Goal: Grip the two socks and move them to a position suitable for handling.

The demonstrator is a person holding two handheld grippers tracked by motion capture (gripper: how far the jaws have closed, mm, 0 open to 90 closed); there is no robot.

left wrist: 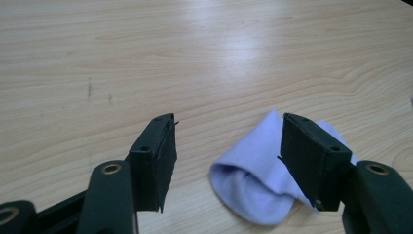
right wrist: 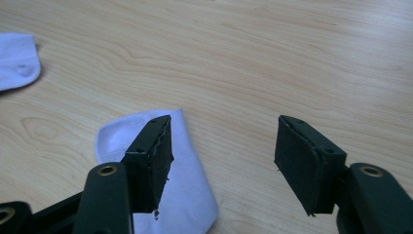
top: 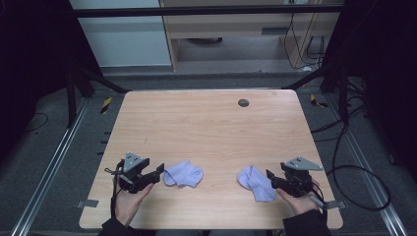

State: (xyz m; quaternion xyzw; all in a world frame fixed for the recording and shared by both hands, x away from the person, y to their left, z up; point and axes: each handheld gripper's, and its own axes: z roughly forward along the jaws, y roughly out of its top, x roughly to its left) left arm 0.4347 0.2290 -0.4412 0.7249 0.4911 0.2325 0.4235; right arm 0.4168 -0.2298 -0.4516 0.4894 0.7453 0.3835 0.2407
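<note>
Left claw sits at roughly 7 o'clock on the bench, jaws spread wide, nothing clamped. Left sock lies flat just beside its tips, toward 3 o'clock from the claw. In the left gripper view the left claw is open with that sock lying under and partly behind the jaw on the right of that view; the other jaw is over bare wood. Pads not pressing on fabric.

Right claw sits at roughly 5 o'clock on the bench, jaws also wide, empty. Right sock lies just beside its tips, toward 9 o'clock from the claw. In the right gripper view the right claw is open with this sock under the jaw on the left of that view; the other jaw is over bare wood. The left sock shows at 10 o'clock in that view.

The two socks are apart, both pale lavender, both near the 6 o'clock edge.

Small dark round grommet at 12 o'clock on the bench, well apart from everything.
</note>
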